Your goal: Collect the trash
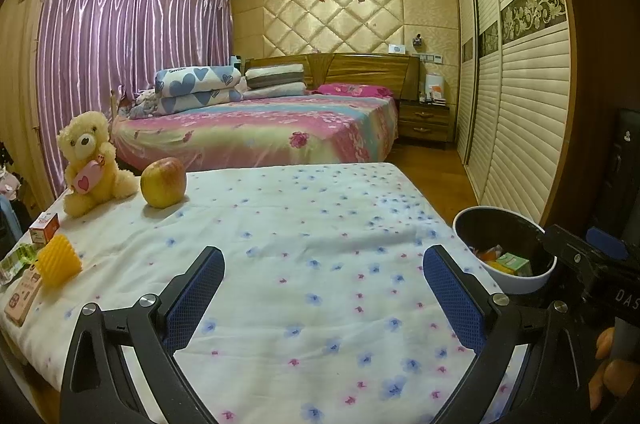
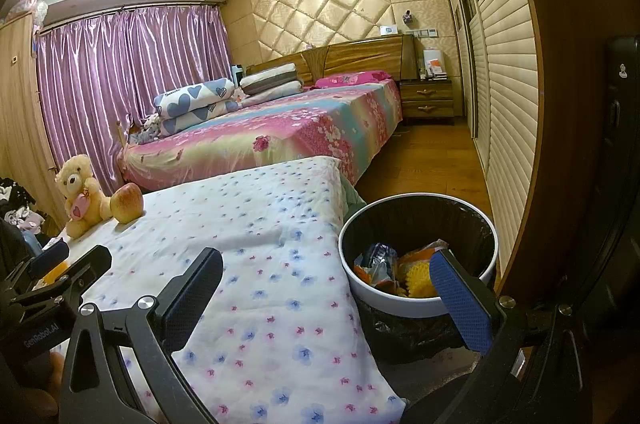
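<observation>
My left claw (image 1: 323, 284) hangs wide open and empty over the middle of the bench (image 1: 320, 216). My right claw (image 2: 326, 288) is just as wide and empty, spanning the bench's right edge and the bin (image 2: 416, 300). Wrappers (image 2: 378, 264) already lie in the bin. Along the bench's left edge I see small boxes (image 1: 24, 294), a yellow block (image 1: 59, 261), a bear (image 1: 90, 163) and an apple (image 1: 164, 182).

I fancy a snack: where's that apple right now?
In the left wrist view, the apple sits at the table's far left corner, right beside the teddy bear.
</observation>
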The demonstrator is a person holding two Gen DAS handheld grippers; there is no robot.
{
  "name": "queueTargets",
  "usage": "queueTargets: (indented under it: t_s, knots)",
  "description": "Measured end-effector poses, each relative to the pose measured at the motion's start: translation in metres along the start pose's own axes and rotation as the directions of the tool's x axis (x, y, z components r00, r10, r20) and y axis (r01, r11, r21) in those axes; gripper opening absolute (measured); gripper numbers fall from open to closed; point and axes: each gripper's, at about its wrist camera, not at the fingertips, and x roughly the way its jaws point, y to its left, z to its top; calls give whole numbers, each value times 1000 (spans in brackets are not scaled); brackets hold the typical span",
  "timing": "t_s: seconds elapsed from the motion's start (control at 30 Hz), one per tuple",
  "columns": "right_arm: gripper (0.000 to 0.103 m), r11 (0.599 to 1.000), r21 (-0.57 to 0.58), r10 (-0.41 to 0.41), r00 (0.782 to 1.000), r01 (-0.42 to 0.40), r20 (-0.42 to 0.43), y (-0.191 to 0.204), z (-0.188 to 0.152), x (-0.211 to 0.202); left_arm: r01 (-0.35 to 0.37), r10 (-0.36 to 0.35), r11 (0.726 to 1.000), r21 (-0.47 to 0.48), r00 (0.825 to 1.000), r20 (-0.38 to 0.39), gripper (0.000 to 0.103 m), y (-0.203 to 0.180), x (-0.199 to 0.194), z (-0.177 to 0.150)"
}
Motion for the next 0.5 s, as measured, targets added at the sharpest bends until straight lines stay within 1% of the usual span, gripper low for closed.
queueTargets:
  t_s: [0.5]
  knots:
    - [103,1000,3,-1,1000,1,-4,0,-1,0,8,-8,1000,-1,1000,-11,101,0,1,0]
